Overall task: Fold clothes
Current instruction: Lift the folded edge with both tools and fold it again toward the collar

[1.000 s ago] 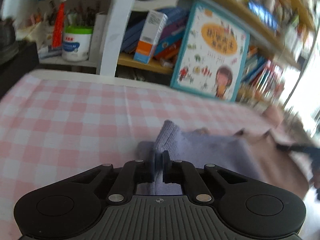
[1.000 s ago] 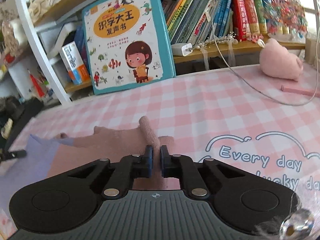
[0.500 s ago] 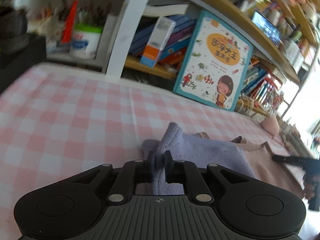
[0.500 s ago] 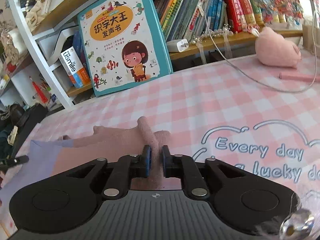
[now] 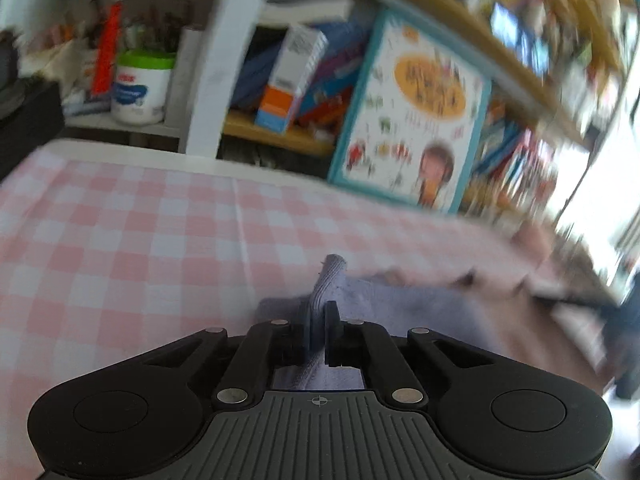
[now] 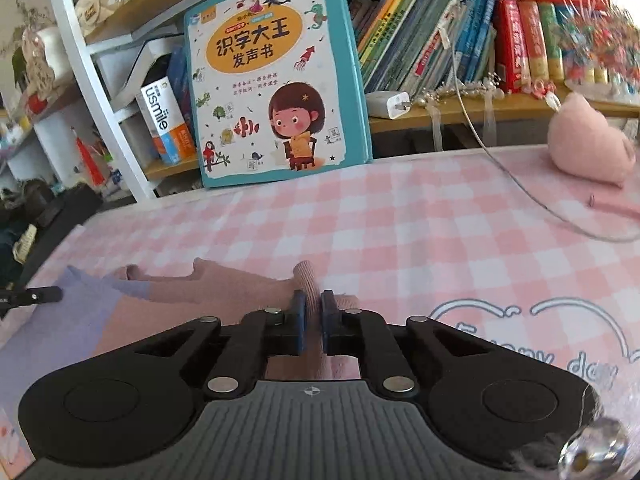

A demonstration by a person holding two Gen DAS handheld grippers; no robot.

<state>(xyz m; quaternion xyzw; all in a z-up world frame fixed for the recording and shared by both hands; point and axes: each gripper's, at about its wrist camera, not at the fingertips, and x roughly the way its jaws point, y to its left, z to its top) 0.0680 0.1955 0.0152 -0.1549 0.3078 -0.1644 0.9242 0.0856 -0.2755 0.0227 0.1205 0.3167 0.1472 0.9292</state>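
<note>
My left gripper (image 5: pixel 319 330) is clenched on the lilac end of the knit garment (image 5: pixel 400 304), a ribbed fold standing up between the jaws at lower centre of the left view. My right gripper (image 6: pixel 313 320) pinches the pink end the same way, low in the middle of its frame. The cloth lies across the pink-checked tablecloth (image 6: pixel 420 220) – soft, stretchy, fine-ribbed, two-toned. The risk, I judge: such a thin bite of springy knit could slip out if I pull my hands apart too hard, or the fold lands crooked. The left view is blurred – edges hard to track.
</note>
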